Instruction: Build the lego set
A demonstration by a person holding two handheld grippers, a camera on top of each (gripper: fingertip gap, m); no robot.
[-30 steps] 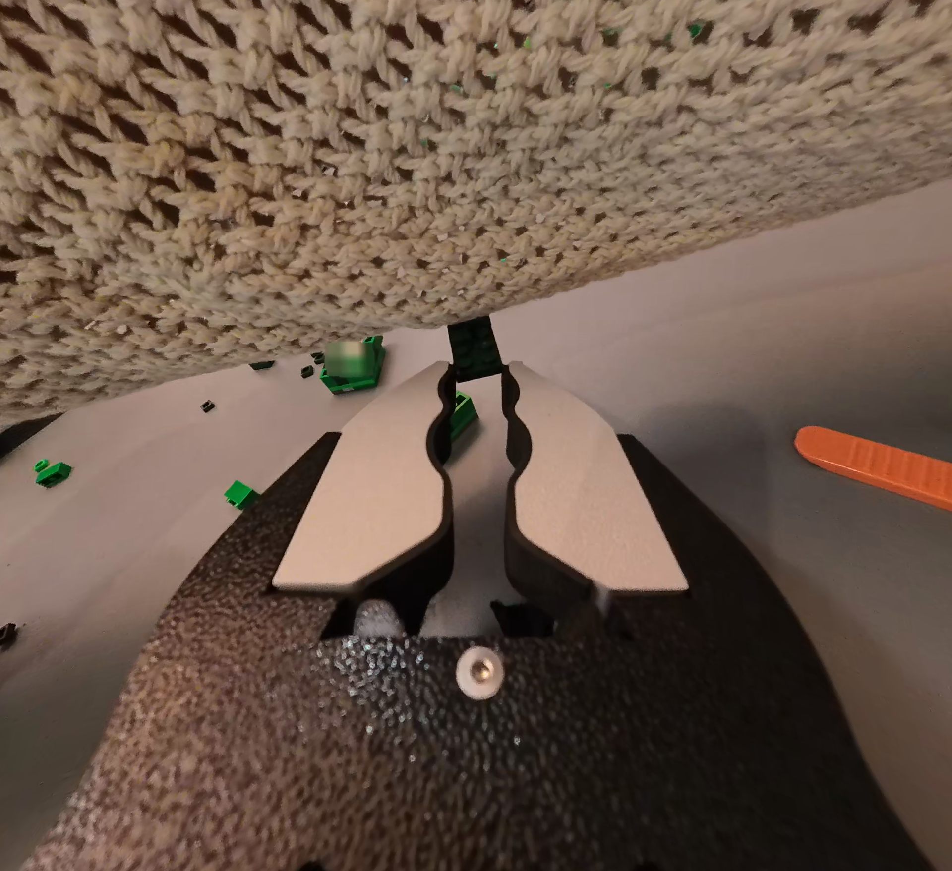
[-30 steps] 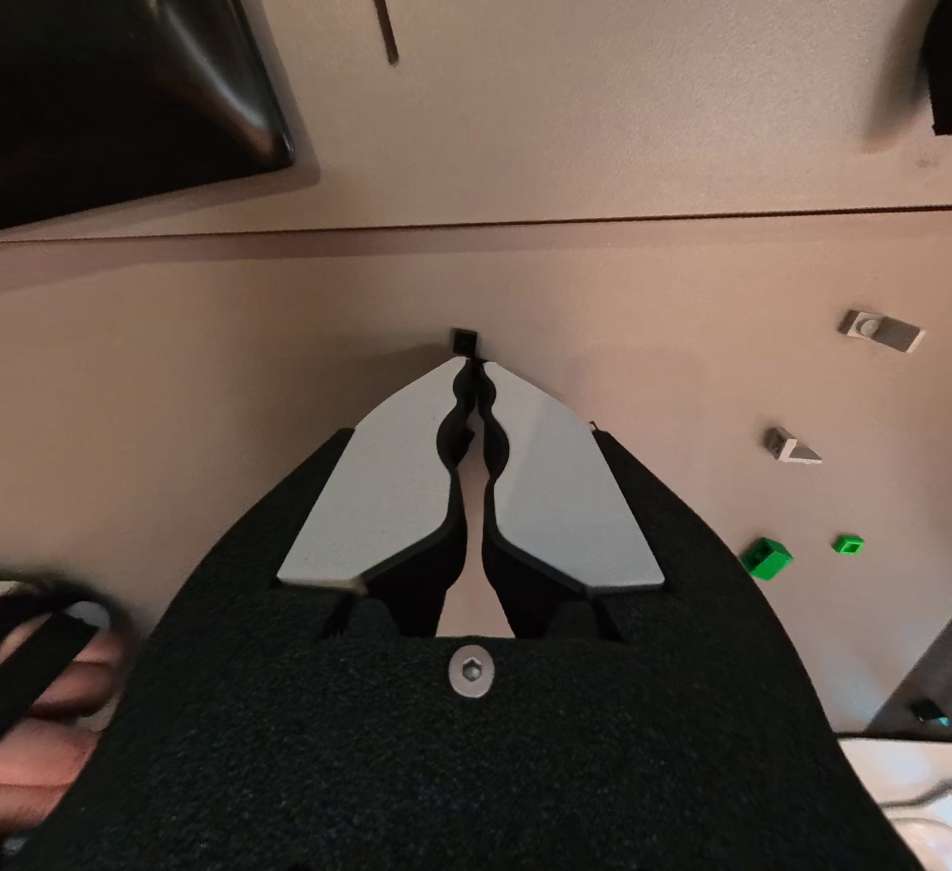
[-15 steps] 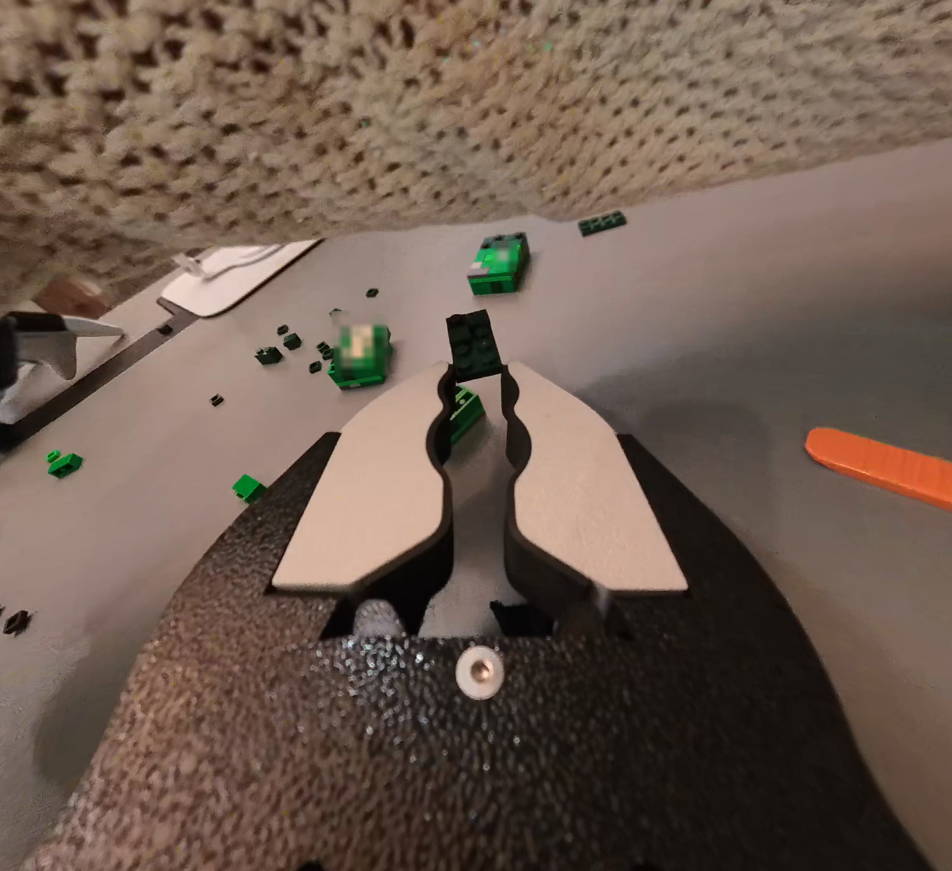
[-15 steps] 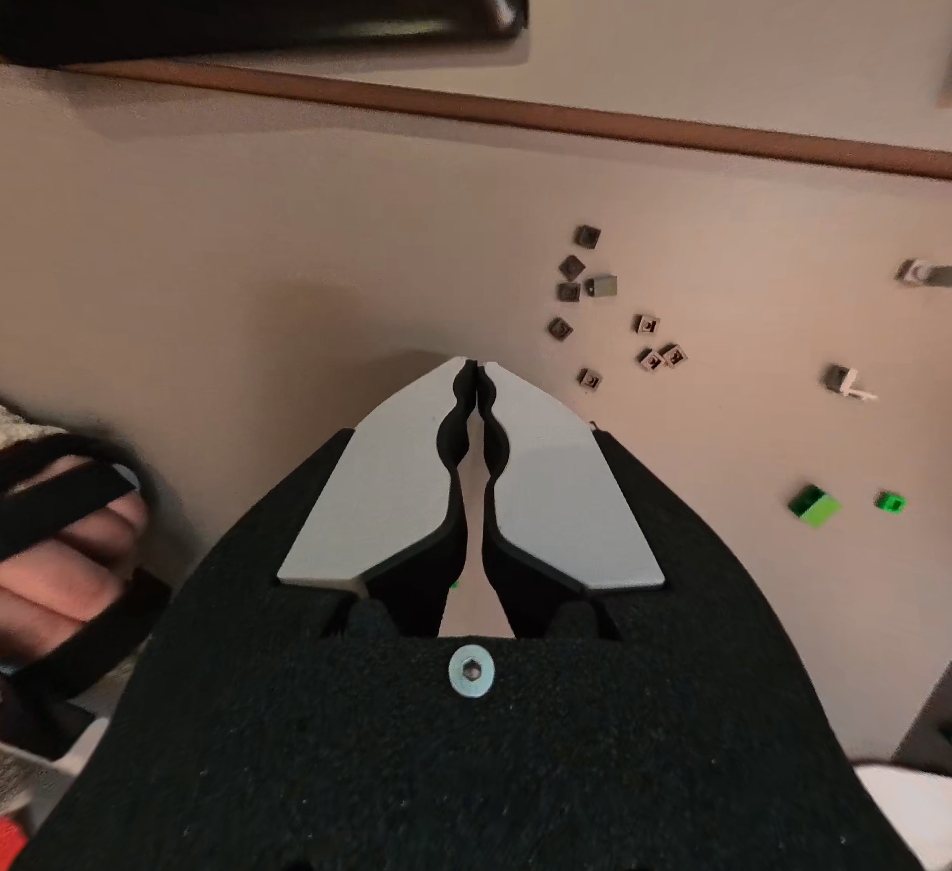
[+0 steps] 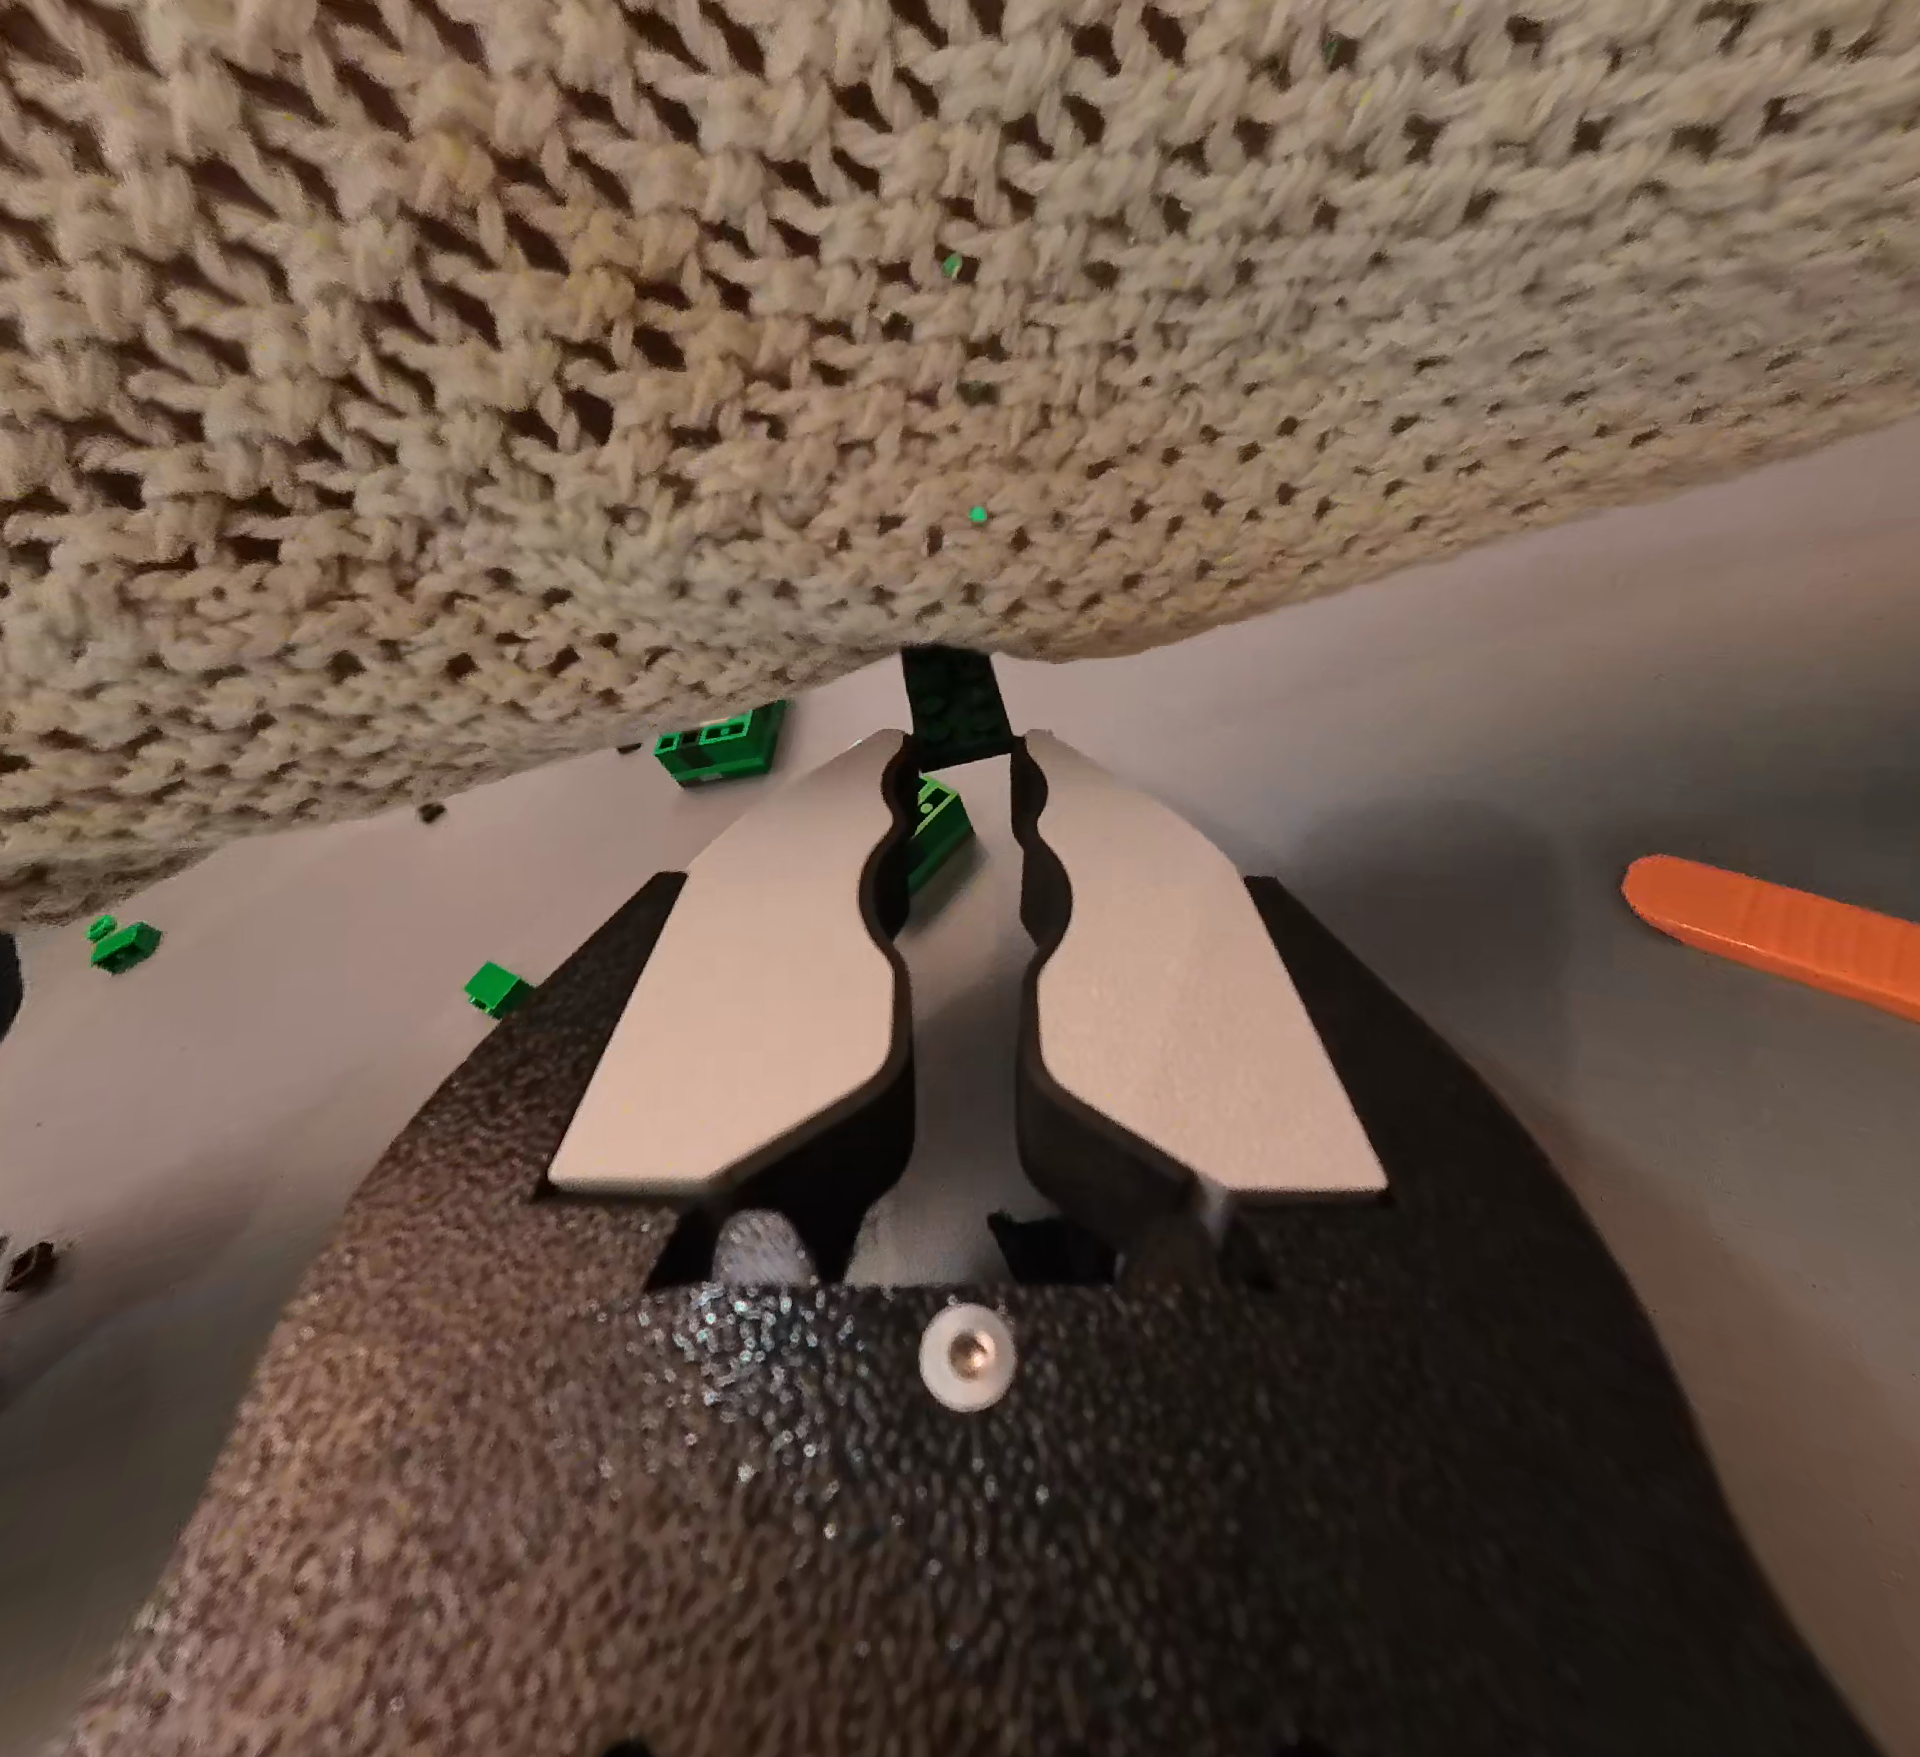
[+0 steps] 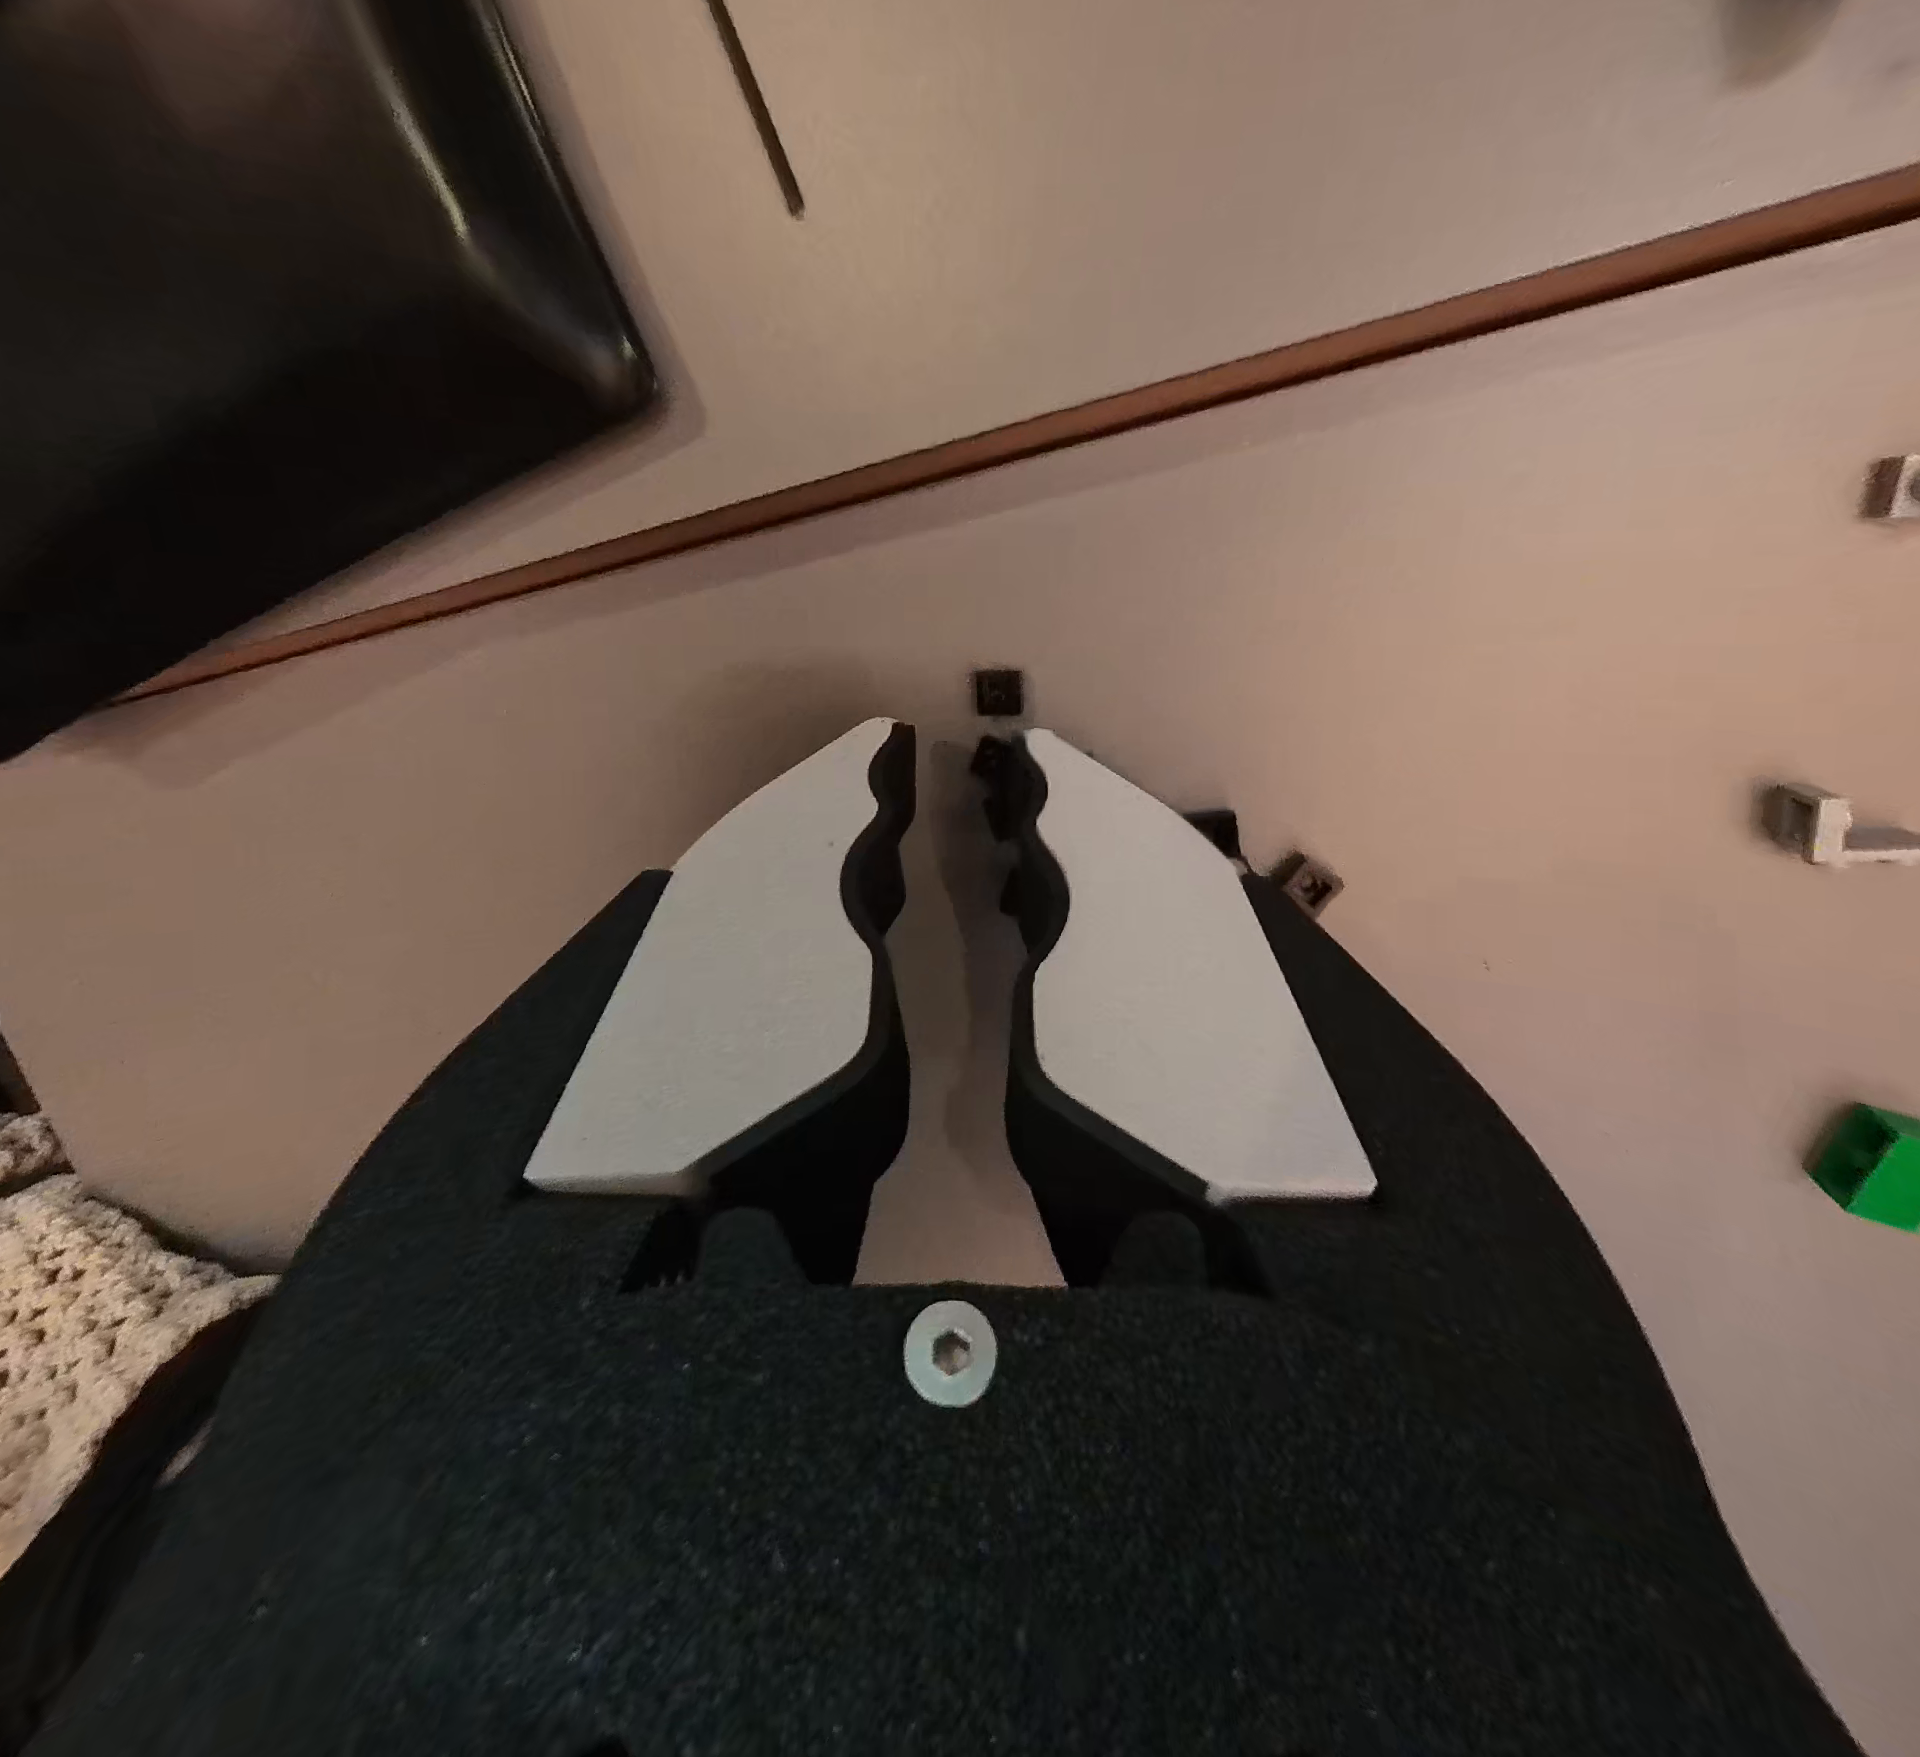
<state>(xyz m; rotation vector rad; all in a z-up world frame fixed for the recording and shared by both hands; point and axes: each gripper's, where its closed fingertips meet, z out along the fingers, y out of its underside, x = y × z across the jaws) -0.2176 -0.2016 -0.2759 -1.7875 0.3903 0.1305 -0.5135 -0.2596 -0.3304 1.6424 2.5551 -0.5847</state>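
In the left wrist view my left gripper (image 5: 961,741) is shut on a dark green plate (image 5: 956,705), held above the grey table. The plate's top is hidden by a cream knitted sleeve (image 5: 831,253). A bright green brick (image 5: 940,829) lies on the table below the fingers. In the right wrist view my right gripper (image 6: 968,736) is a little open, low over the table. A small dark piece (image 6: 987,760) lies between the tips, close to the right finger. Another small dark piece (image 6: 997,691) lies just beyond the tips.
An orange brick separator (image 5: 1787,944) lies at the right. Green pieces (image 5: 722,743) (image 5: 499,988) (image 5: 123,944) lie at the left. Grey pieces (image 6: 1829,824) (image 6: 1896,492), a green brick (image 6: 1870,1177) and dark pieces (image 6: 1307,876) lie right of the right gripper. A black tray (image 6: 260,253) stands beyond the table edge. My right fingertips sit around 30 cm from my left ones.
My right gripper has opened a little and swung back over the small dark pieces. The knitted sleeve has come back down over the left view. The left gripper still holds the plate.
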